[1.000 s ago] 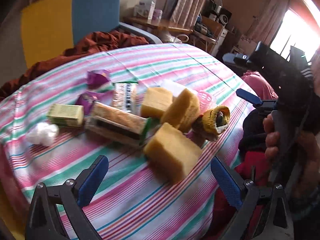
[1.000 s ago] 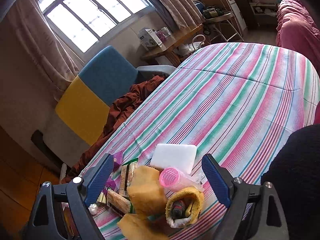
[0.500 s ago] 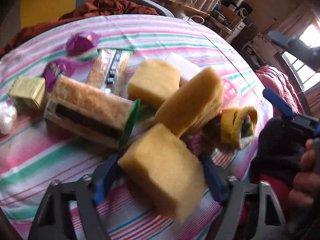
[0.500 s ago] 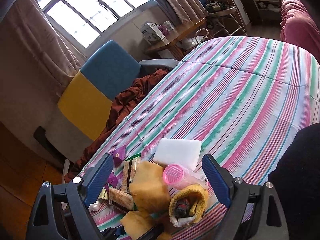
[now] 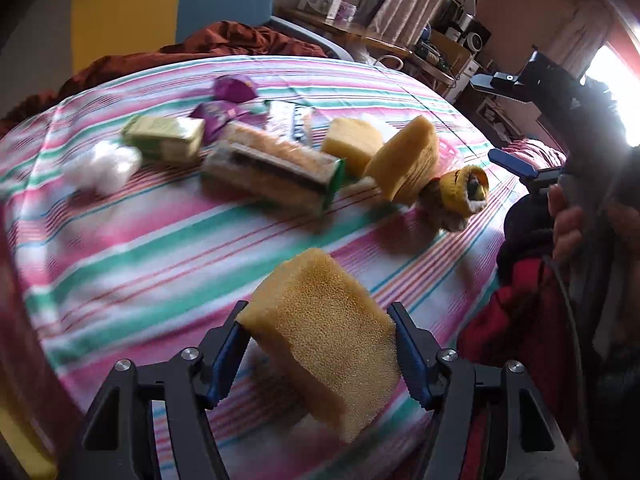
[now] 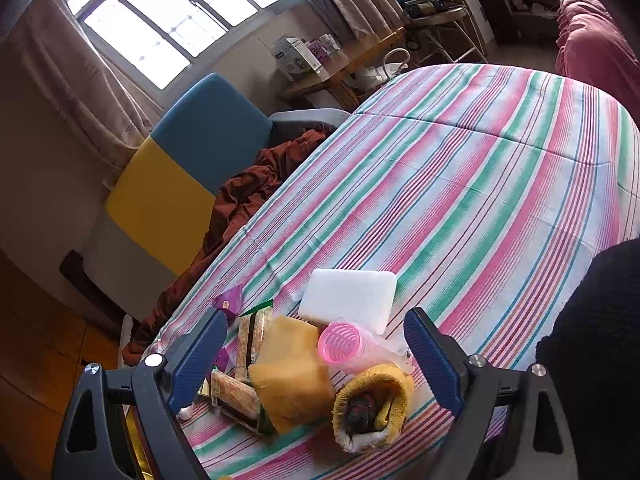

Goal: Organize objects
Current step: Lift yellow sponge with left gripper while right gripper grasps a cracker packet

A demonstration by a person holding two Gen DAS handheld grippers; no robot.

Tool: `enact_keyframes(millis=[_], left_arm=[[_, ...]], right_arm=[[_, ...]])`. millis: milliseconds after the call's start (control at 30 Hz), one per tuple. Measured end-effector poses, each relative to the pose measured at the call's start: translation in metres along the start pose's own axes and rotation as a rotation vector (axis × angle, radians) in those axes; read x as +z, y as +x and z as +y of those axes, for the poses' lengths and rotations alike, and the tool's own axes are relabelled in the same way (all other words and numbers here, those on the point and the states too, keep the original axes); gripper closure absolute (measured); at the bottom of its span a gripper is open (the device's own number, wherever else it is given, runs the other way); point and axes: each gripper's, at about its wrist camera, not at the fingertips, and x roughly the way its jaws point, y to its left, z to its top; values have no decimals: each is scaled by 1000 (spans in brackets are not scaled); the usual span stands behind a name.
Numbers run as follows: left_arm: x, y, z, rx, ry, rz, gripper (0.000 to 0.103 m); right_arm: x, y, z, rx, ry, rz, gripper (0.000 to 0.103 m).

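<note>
**Sponge caught between the left jaws, right jaws spread over the pile**

The left gripper (image 5: pixel 318 350) has just been closing its jaws, and both blue pads now press the sides of a yellow sponge (image 5: pixel 324 332), which tilts up off the striped tablecloth (image 5: pixel 168 248). Ahead of it lies a broad bare stretch of cloth before the row of other things: a wrapped cracker pack (image 5: pixel 272 174), a green box (image 5: pixel 164 138), a white wad (image 5: pixel 104 164), two more sponges and a yellow knitted sock (image 5: pixel 466 192). The table edge drops away close on the right, where a hand (image 5: pixel 566 224) grips the other tool.

The right gripper (image 6: pixel 316 356) stands spread wide, nothing between its pads, above a pink roller (image 6: pixel 344 346) and a white block (image 6: pixel 348 296); past them the cloth is bare far across the table. The left view is smeared with blur, so the purple wrappers (image 5: pixel 224 100) are hard to make out.
</note>
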Motion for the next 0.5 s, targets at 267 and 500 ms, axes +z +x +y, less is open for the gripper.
enact_keyframes(millis=[267,500], left_arm=[[-25,-13,23,23,-60,-28,34],[-26,-12,27,9,-78,-43,34]], right_arm=[[-2,3,1,-43,-3,14,11],[-15,9,38,-56,-212,36,11]])
